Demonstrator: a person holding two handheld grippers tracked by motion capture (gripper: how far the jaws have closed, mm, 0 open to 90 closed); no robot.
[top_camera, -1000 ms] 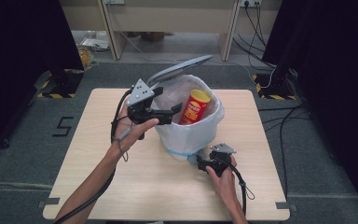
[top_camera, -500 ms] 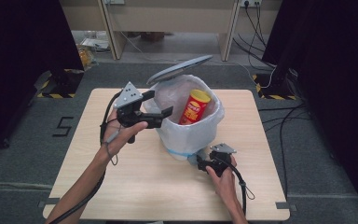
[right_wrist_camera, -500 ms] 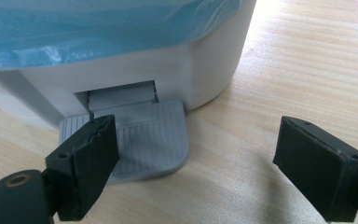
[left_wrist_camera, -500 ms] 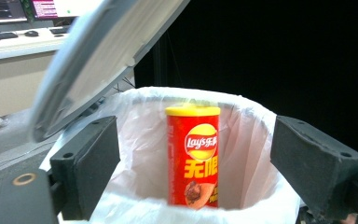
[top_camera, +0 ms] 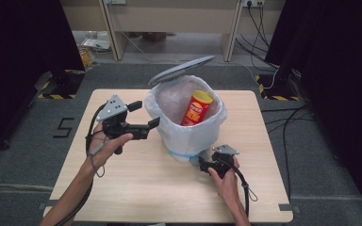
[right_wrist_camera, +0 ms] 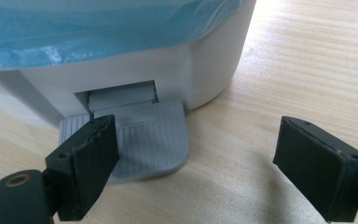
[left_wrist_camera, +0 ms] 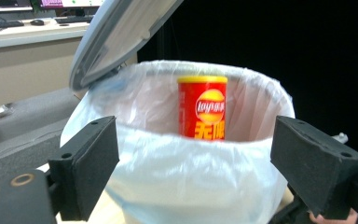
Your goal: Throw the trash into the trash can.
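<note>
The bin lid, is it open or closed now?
Open. The grey lid is raised and tilted above the bag-lined bin, so the red chips can inside shows; the left gripper view shows this too.

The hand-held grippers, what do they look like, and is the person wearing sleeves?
Both are black. The left hand-held gripper carries a grey three-cornered plate on top, and a black cable trails from it. The right hand-held gripper has a smaller grey plate and its own black cable. Their jaws are blocky black pads with small round holes. No sleeves show: both forearms are bare.
</note>
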